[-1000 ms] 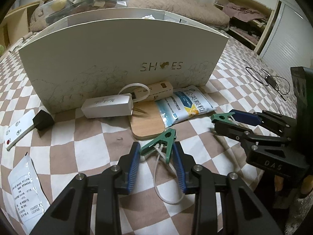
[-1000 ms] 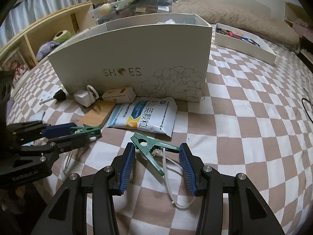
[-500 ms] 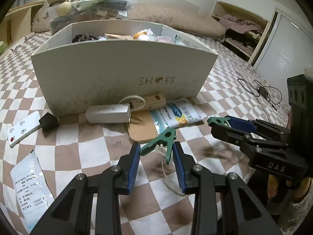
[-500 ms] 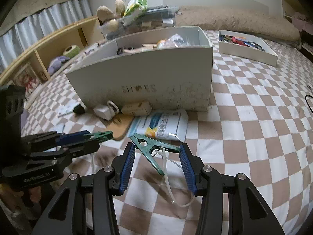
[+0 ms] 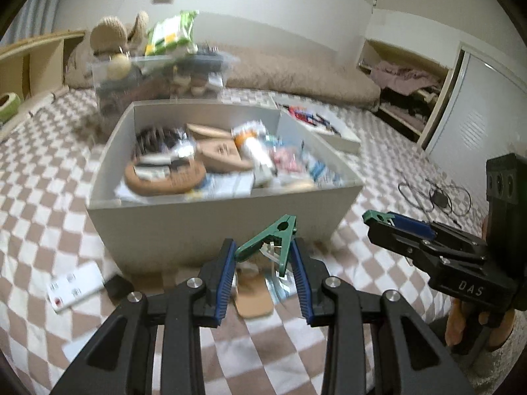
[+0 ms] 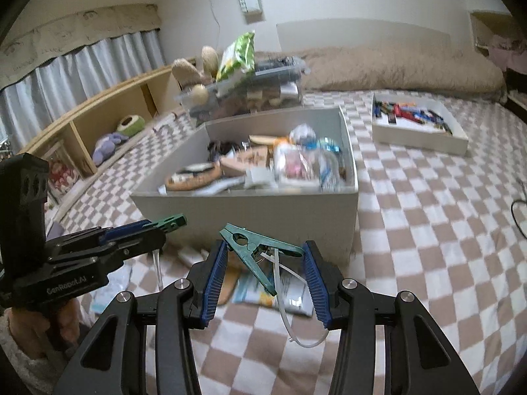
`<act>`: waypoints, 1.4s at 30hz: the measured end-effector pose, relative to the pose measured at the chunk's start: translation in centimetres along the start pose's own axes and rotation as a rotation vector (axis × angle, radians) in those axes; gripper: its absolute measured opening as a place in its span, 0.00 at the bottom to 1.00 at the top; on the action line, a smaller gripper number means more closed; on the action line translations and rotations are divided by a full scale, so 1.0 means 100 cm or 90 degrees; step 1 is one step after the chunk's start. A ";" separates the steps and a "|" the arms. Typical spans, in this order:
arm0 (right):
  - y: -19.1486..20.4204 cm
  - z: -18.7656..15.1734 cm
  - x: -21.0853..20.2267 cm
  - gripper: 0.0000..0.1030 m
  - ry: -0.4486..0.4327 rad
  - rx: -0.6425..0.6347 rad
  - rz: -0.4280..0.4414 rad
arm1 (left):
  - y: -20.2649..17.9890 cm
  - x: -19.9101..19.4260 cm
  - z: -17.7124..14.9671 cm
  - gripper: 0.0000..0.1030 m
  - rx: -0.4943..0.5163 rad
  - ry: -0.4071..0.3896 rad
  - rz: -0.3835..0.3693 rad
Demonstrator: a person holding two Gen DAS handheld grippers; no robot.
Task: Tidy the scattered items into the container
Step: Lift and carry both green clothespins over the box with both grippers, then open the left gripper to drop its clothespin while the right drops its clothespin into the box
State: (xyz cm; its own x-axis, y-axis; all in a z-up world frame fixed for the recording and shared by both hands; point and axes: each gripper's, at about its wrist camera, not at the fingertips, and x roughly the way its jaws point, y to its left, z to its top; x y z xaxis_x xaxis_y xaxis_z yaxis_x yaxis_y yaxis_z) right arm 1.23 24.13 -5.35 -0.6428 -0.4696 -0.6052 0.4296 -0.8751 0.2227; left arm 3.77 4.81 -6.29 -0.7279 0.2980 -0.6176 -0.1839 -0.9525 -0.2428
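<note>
Two green plastic spring clips, one per gripper: the first pinched between the blue pads of the left gripper, the second clamped likewise in the right gripper, a white cable tie dangling beneath it. Both carried in the air just short of the near wall of the white cardboard shoe box — already crowded (contents blurred). Carry step under way, by the look of it; next, forward over that wall, then jaws released — clips dropped inside.
</note>
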 end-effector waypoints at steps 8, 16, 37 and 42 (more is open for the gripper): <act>0.000 0.044 -0.001 0.46 -0.044 -0.005 0.011 | 0.019 -0.005 0.050 0.33 -0.004 -0.050 0.022; -0.011 0.082 0.022 0.46 -0.039 0.013 0.034 | 0.035 0.004 0.090 0.33 0.010 -0.072 0.044; -0.008 0.150 0.098 0.46 0.033 0.042 0.052 | 0.085 0.054 0.141 0.33 -0.002 -0.068 0.109; -0.002 0.161 0.120 0.46 0.061 0.063 0.066 | 0.097 0.066 0.145 0.33 -0.005 -0.051 0.124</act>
State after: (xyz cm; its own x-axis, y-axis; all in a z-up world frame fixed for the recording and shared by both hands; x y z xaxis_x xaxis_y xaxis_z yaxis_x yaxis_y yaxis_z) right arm -16.80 16.78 -0.35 -0.5323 -0.5488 -0.6445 0.4224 -0.8320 0.3595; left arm -12.43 -3.41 -1.92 -0.7995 0.1027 -0.5918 -0.0300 -0.9909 -0.1315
